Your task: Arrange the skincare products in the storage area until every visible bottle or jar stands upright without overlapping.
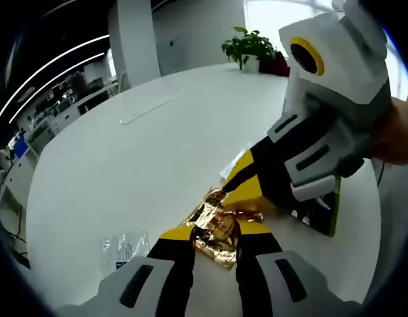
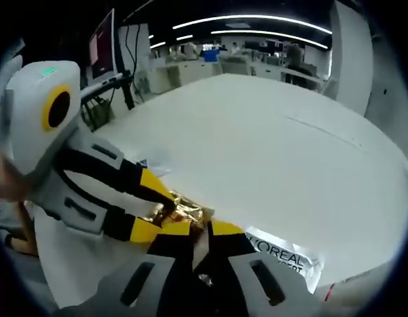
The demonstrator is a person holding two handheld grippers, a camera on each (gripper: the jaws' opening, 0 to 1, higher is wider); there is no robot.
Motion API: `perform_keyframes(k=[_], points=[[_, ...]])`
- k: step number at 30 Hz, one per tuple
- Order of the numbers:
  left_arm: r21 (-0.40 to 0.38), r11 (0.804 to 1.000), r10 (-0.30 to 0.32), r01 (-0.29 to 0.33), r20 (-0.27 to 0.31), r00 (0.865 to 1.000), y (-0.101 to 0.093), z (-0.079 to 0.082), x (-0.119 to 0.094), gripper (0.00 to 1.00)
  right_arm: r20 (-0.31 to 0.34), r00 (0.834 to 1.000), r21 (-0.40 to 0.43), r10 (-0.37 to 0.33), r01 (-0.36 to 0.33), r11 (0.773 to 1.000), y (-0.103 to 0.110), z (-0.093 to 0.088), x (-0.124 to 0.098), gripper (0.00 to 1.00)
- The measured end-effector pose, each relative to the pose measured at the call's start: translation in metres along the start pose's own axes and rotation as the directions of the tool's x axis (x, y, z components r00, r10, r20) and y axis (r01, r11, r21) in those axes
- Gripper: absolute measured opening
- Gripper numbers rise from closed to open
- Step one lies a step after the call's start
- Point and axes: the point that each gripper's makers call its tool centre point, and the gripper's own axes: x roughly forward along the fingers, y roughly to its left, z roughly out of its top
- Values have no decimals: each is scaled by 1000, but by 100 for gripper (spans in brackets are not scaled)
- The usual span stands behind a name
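Note:
A crinkled gold foil packet (image 1: 214, 221) lies low over the white round table (image 1: 138, 152), and both grippers hold it. In the left gripper view my left gripper (image 1: 216, 234) is shut on its near end. The right gripper (image 1: 220, 198) reaches in from the right, its yellow-tipped jaws pinched on the far end. In the right gripper view the same gold packet (image 2: 187, 210) sits between my right gripper (image 2: 201, 228), shut on it, and the left gripper (image 2: 161, 208) coming in from the left. I see no bottle or jar.
A dark box with a green edge (image 1: 319, 211) lies behind the right gripper. There is a clear plastic sachet (image 1: 123, 249) at the near left and a silver L'Oréal sachet (image 2: 283, 257) by the table edge. A potted plant (image 1: 249, 47) stands at the far edge. A hand (image 1: 395, 135) holds the right gripper.

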Motion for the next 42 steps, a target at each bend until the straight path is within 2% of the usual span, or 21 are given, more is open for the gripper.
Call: perform_keyframes(k=[4,9,18,24,27,31,35,42], points=[[0,1000,-2,2,2,1000,-1,-1,-1,26,41,999,-53,-1,3,999,-1,14,-1,12],[-3,1000,-2,2,0,1000,0,-2,-1,26,54,998,-70,13,-9,998,5,17,-8,15],[18,1000,7,-7,-13,1000,0,-2,-1,28,62,997,-91,44,-39,995,21,9,-25,17],[13,1000,-3,3,-2,1000,0,5,-7,29,71,995,-72,66,-61,996,27,6,-36,17],[-15,1000,3,-3,2,1000,2,9,-14,32,71,995,-73,68,-63,995,29,3,-43,18],[-37,999,4,-3,7,1000,2,8,-16,35,76,994,-82,73,-67,994,31,3,-51,23],[-64,998,7,-7,5,1000,-1,7,-23,40,78,993,-96,85,-77,992,33,0,-59,33],[-117,993,14,-11,17,1000,-11,9,-41,47,86,991,-130,105,-94,987,39,-4,-81,45]])
